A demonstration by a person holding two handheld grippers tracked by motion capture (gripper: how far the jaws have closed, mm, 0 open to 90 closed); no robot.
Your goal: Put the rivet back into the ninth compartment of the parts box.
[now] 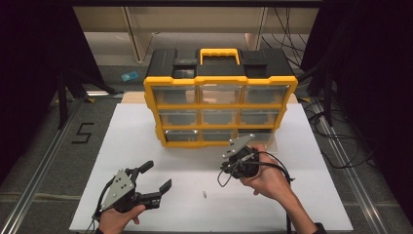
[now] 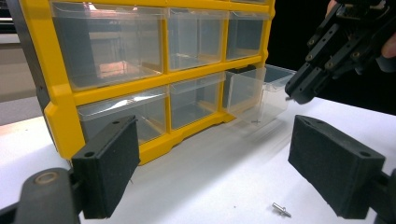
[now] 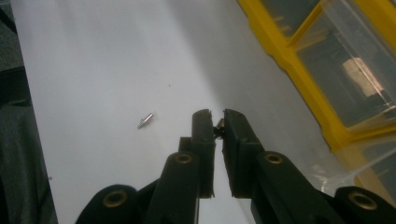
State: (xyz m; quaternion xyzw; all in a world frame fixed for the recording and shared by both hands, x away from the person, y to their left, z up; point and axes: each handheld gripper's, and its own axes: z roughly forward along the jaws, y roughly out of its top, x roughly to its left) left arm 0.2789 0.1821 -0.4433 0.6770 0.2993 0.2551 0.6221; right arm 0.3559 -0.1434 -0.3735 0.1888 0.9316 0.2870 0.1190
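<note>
Lying between both tools, rivet (image 1: 204,195), right tool (image 3: 216,122) pinched near-closed

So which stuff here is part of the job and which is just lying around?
In use: organizer; pulled-out drawer; loose screw; small part pinched in the right tool; open left tool.
Lying about: blue object on the floor; cables.

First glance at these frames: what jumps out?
The yellow-and-black drawer cabinet at the table's far middle, its bottom right drawer pulled out. The right gripper pinches something tiny near that drawer; a small metal pin lies loose between the open left gripper and it.
</note>
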